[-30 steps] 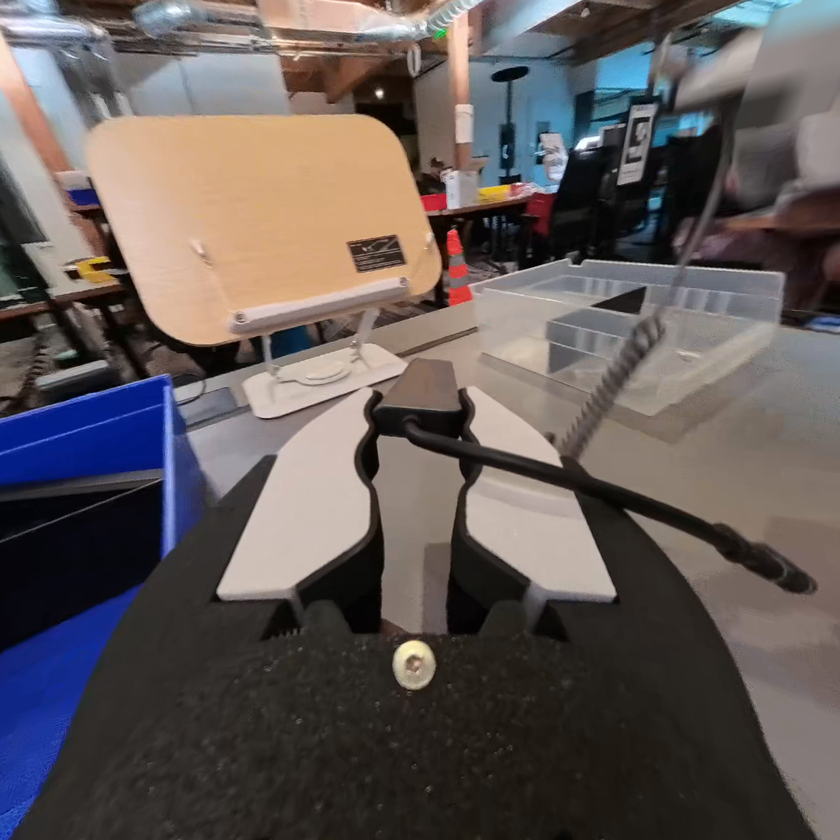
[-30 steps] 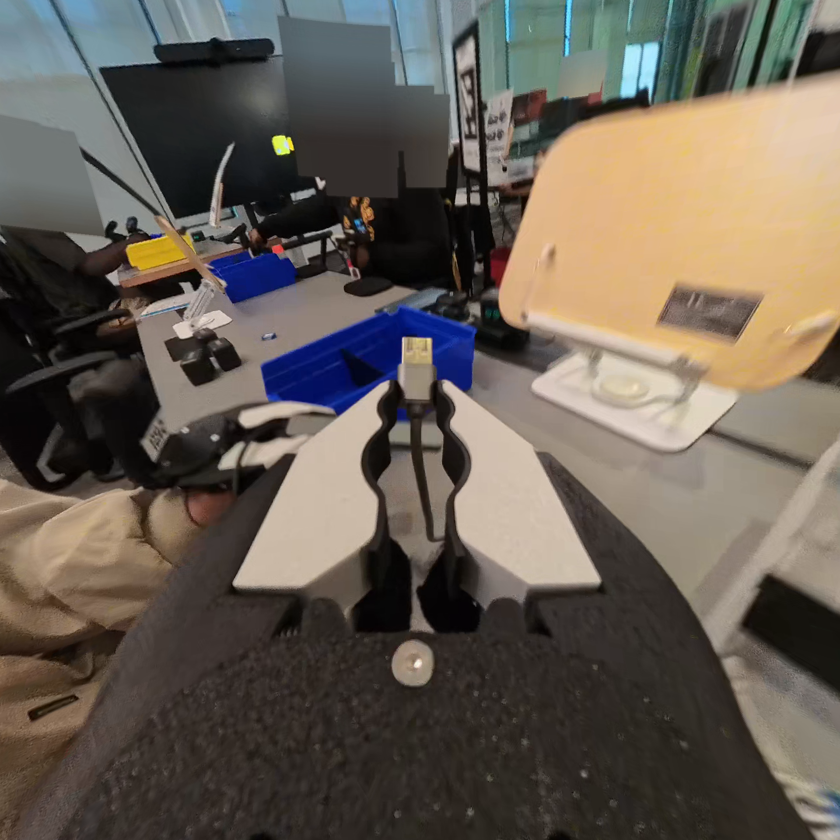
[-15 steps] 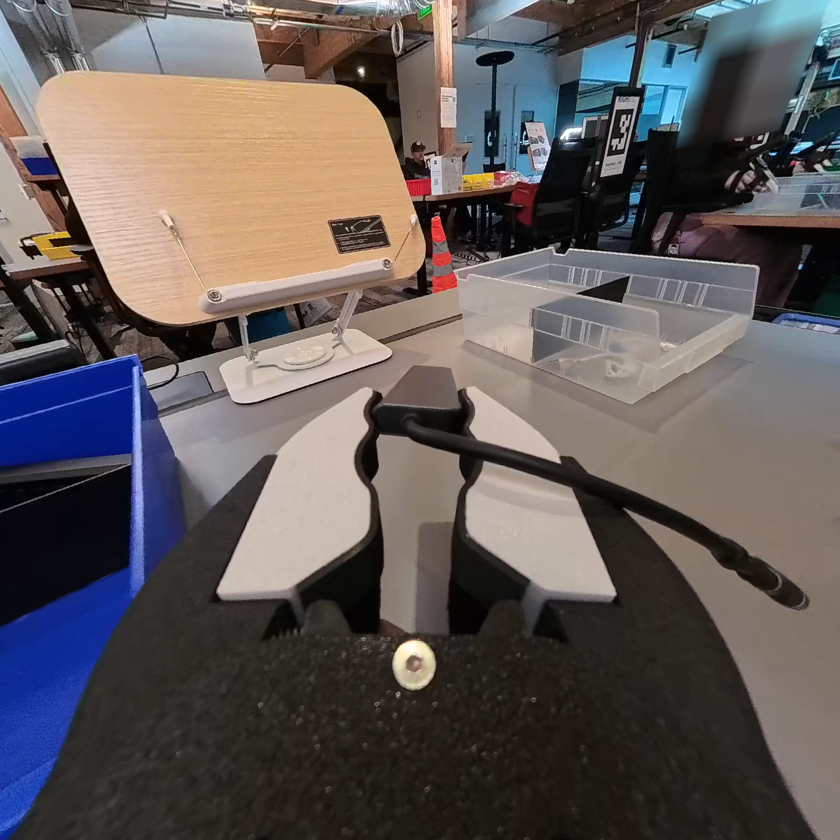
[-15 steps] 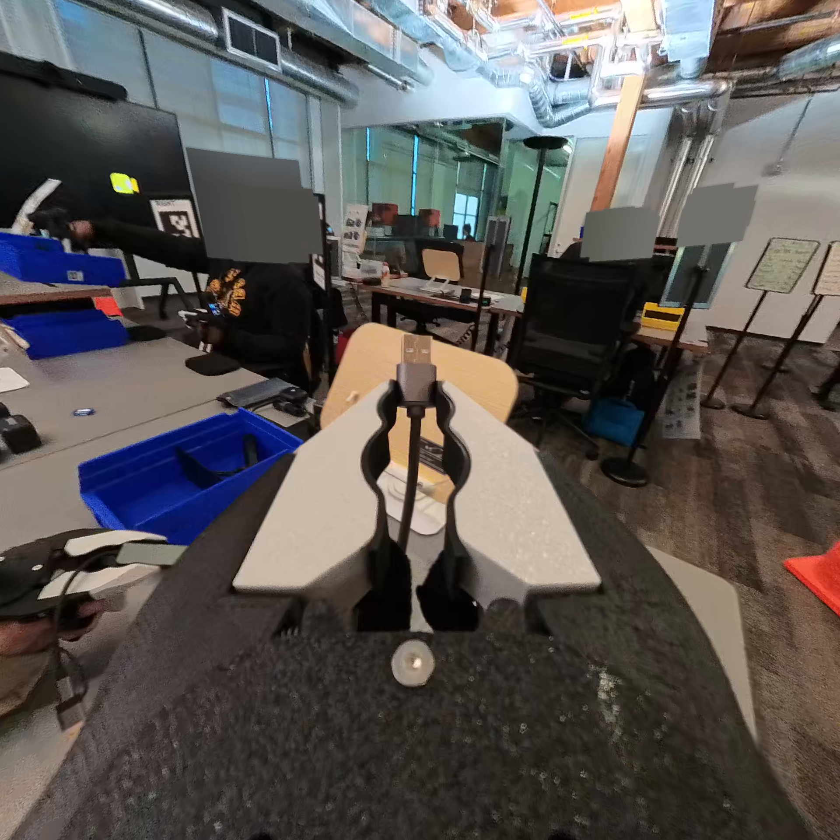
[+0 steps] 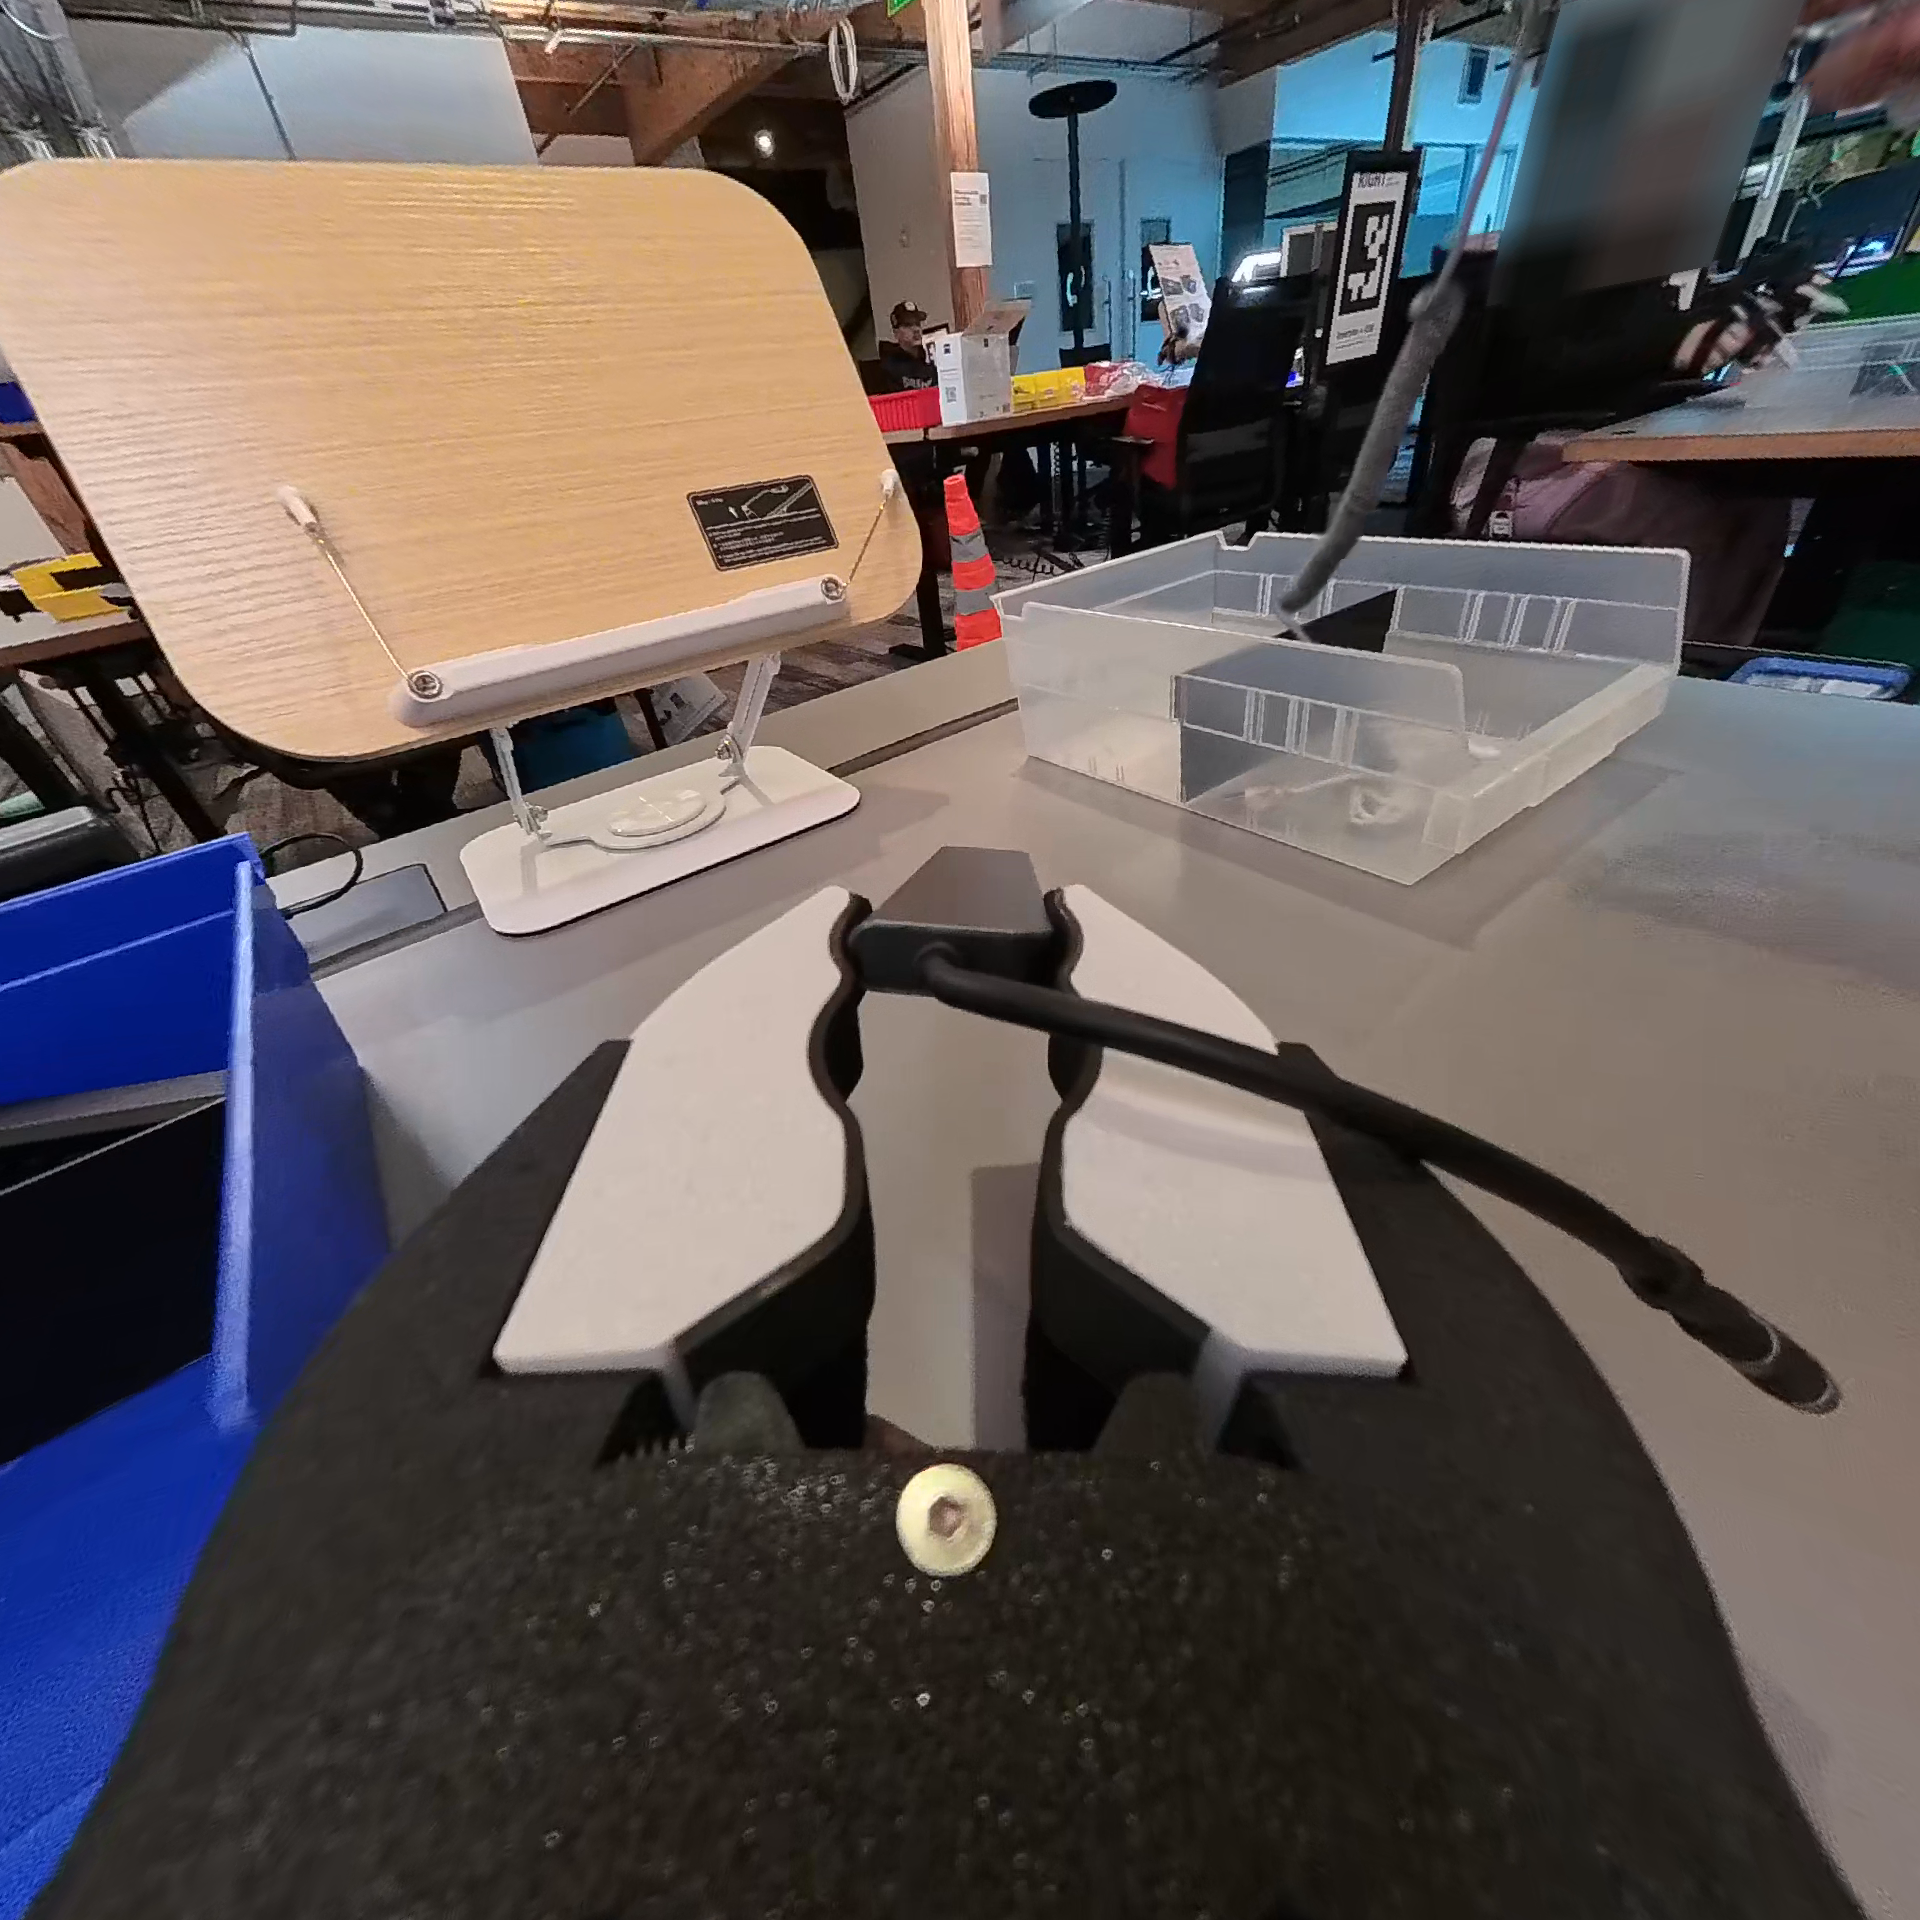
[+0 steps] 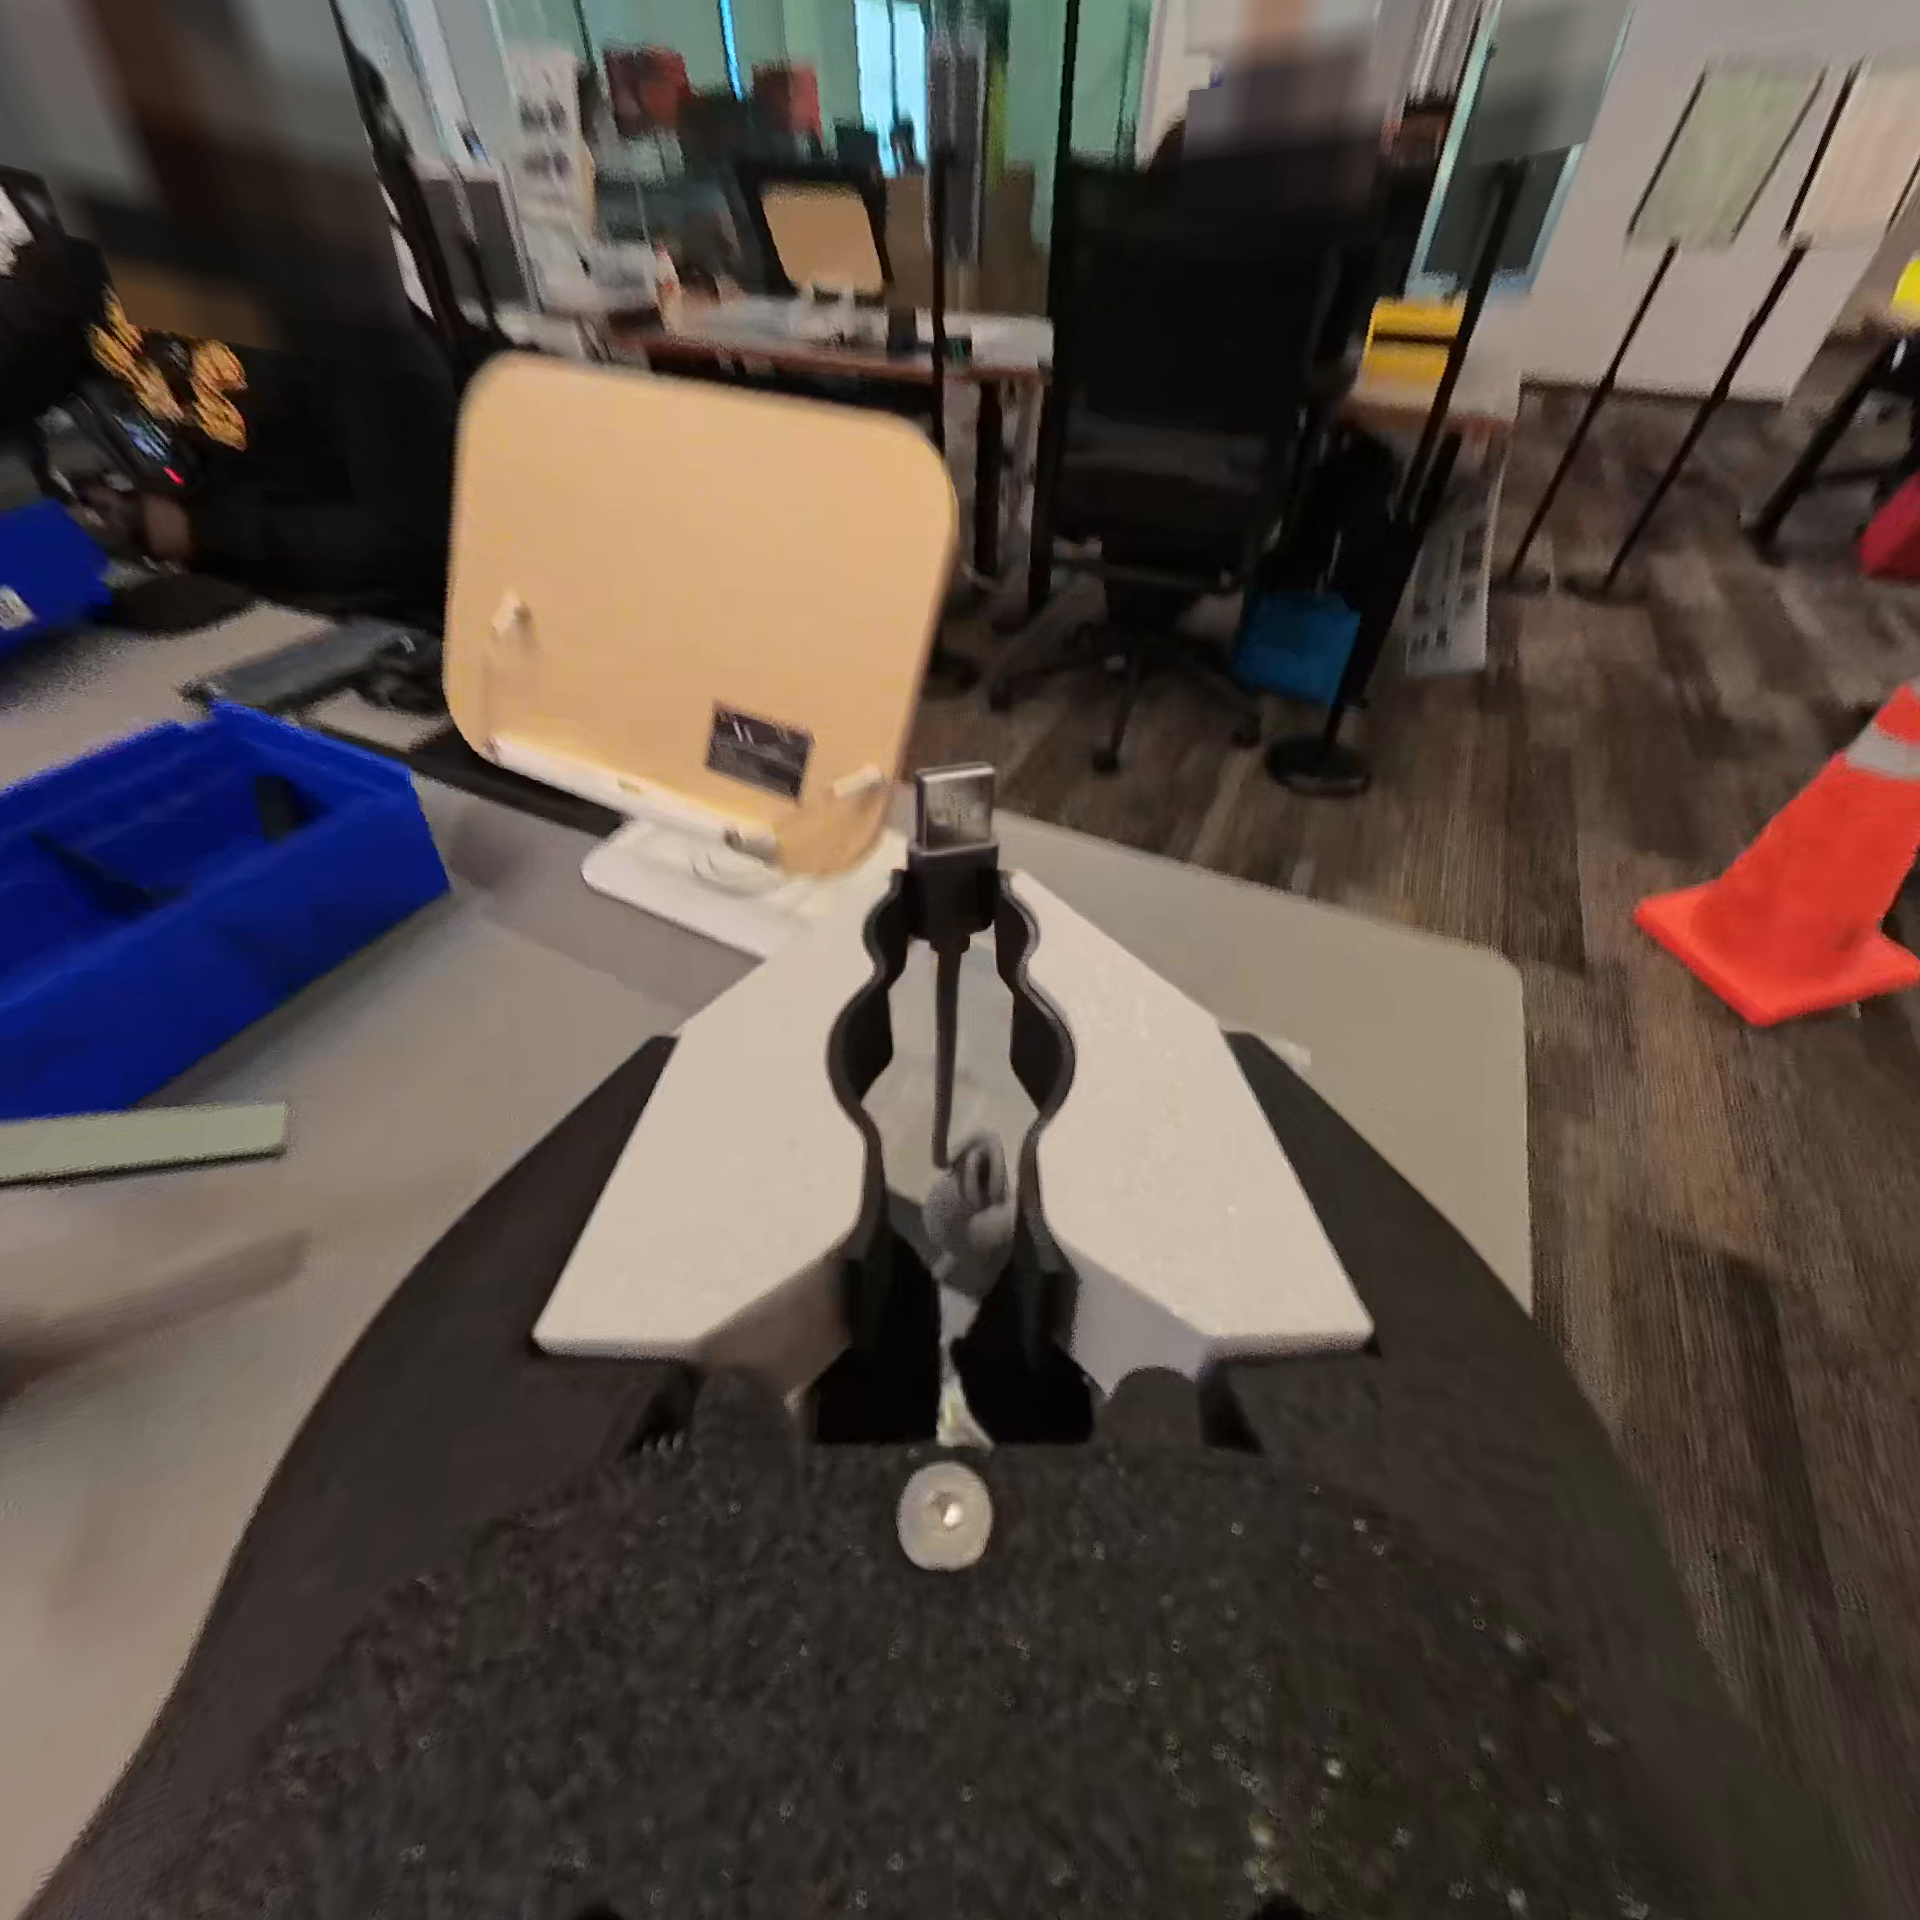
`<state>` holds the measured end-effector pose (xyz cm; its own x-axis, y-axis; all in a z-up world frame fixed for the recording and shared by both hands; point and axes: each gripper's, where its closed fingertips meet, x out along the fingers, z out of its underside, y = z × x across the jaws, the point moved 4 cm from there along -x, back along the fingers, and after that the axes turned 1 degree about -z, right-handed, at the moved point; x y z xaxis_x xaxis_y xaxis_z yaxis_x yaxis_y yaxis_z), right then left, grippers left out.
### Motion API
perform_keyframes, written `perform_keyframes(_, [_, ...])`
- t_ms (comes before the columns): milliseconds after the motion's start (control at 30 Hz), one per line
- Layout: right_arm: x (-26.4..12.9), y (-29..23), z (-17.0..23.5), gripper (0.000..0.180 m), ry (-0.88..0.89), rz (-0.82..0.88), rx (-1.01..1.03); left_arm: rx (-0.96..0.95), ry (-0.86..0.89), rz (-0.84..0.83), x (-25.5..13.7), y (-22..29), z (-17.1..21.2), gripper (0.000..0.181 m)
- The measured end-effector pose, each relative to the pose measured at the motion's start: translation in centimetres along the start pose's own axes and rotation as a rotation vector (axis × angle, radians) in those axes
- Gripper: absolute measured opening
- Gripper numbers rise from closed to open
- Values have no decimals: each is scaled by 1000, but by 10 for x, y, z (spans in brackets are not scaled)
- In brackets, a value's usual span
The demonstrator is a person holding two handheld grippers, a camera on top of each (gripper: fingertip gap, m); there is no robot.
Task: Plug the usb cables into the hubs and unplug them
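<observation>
My left gripper (image 5: 956, 925) is shut on a dark grey USB hub (image 5: 961, 899), held just above the grey table (image 5: 1558, 1039). The hub's black lead (image 5: 1299, 1101) curves back to the right over my right finger and ends in a plug (image 5: 1756, 1361). My right gripper (image 6: 954, 894) is shut on a black USB cable's plug (image 6: 954, 821), whose metal end points forward. Its cord (image 6: 943, 1049) runs back between the fingers. A grey braided cable (image 5: 1371, 416) hangs down over the clear bin in the left wrist view. The right wrist view is blurred.
A wooden book stand (image 5: 447, 436) on a white base stands at the back of the table; it also shows in the right wrist view (image 6: 696, 592). A blue bin (image 5: 125, 1091) is at the left, a clear divided bin (image 5: 1351, 707) at the right. An orange cone (image 6: 1808, 873) stands on the floor. Spacing between my two grippers at the tips: around 40 cm.
My right gripper has swung right and tipped down with the plug, so the book stand and table corner now lie ahead. A braided cable has come back into the left wrist view over the clear bin.
</observation>
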<state>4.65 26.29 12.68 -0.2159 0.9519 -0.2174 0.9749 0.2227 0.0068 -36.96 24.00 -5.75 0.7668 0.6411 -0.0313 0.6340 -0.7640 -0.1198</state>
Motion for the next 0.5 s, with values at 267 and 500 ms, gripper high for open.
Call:
perform_keyframes(267, [16,26,92,15,-333,148,-83,-5,-3,8,0,0,1,32])
perform_keyframes(500, [27,15,143,14,-596,107,-108,10,-7,22,1,5,1,32])
